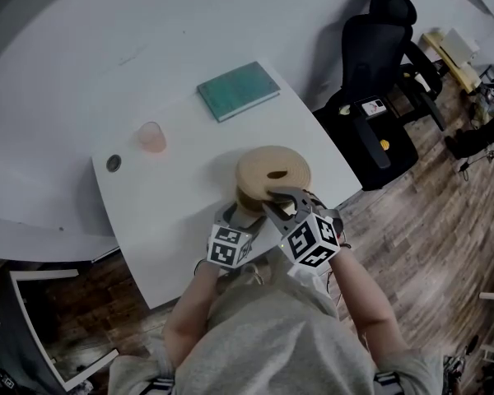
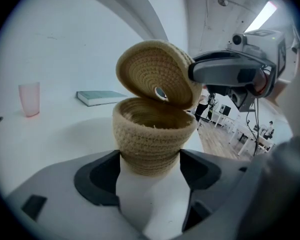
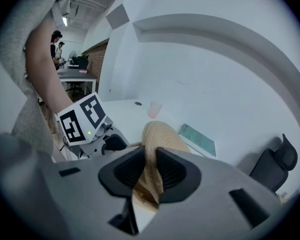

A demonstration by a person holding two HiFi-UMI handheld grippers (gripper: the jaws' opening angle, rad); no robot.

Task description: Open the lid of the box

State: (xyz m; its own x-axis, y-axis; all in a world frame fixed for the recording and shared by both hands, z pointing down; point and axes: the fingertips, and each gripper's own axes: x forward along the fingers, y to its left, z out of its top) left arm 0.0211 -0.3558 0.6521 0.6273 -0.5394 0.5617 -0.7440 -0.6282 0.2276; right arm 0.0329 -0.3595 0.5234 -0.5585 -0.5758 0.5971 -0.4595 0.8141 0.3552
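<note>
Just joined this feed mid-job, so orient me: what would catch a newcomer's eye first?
The woven box stands at the near edge of the white table, its lid tilted up like a mouth, pinched by the right tool while the left tool clasps the box's base. Beyond sit a pink cup and a teal book.

obstacles: cup [image 1: 151,137], book [image 1: 238,90] beyond box [image 2: 147,144] | clear: table [image 1: 148,220] left

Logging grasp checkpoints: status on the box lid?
Left hand-held gripper shut on woven box. Right hand-held gripper shut on lid rim; lid tilted up, box partly open. Pink cup, teal book stand apart, nothing blocking.
</note>
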